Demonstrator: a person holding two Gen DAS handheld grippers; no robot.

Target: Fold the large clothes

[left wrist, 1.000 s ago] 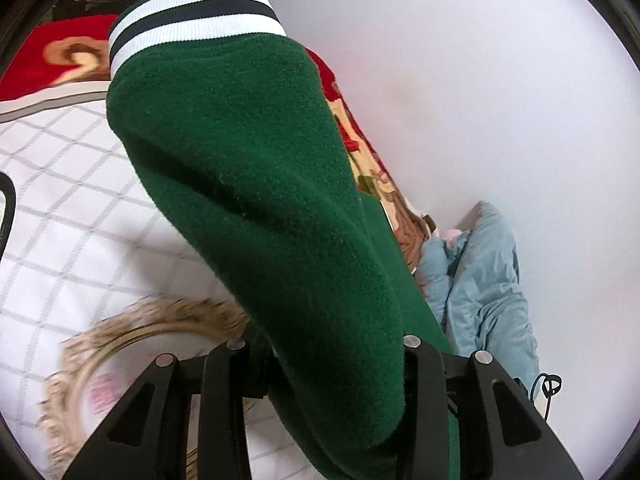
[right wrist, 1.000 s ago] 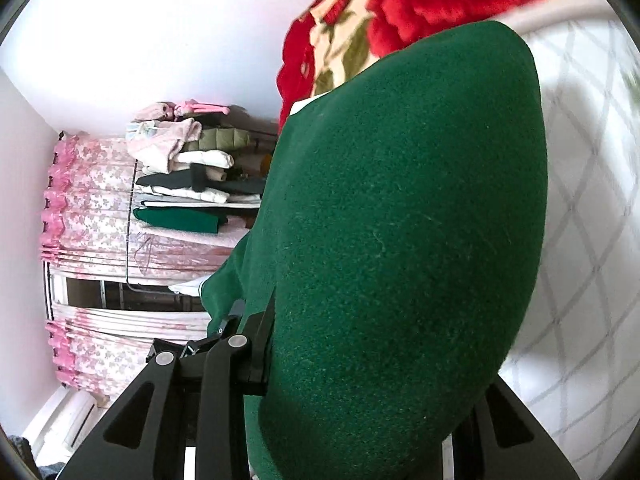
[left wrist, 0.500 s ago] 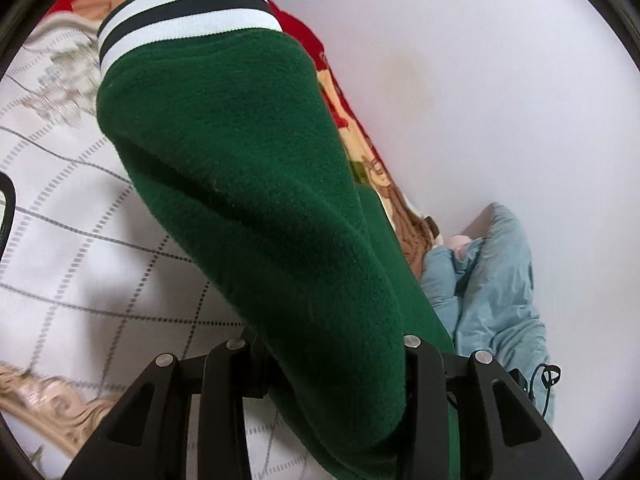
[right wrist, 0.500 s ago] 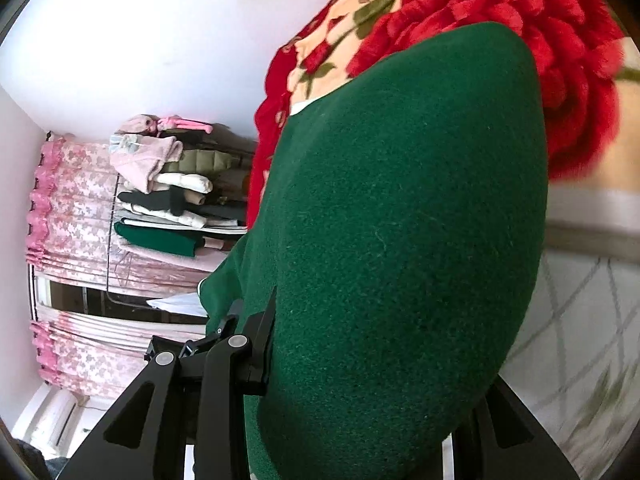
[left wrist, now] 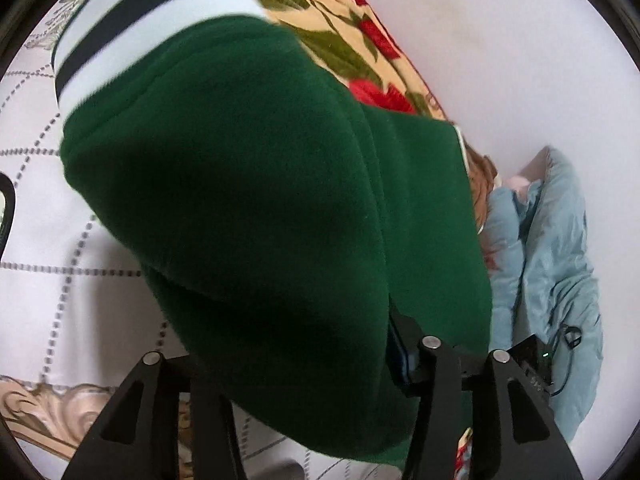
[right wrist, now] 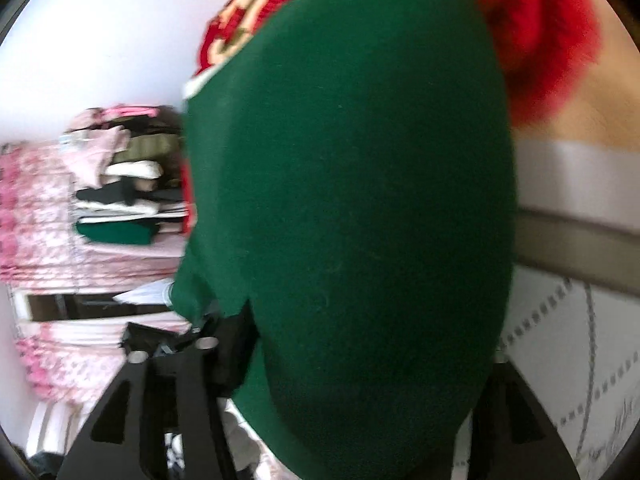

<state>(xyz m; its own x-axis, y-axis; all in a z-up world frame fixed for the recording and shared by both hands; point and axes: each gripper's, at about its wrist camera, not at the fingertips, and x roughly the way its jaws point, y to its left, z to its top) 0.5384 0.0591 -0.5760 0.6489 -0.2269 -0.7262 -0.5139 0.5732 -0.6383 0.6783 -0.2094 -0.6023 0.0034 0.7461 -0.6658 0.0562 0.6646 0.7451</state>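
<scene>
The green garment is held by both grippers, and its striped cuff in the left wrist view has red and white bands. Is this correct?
Not quite. The cuff of the green garment has white and dark navy bands, not red, as the left wrist view shows. The rest holds: the left gripper and right gripper both grip it.

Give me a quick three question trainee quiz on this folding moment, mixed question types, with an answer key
1. True or false: both grippers are shut on the green fleece garment.
2. Multiple choice: the striped cuff shows in which view? A) left wrist B) right wrist C) both
3. Fill in: the light blue garment lies beside the white ____.

Key: 1 true: the left gripper and right gripper each clamp it. 2 A. 3 wall.
</scene>
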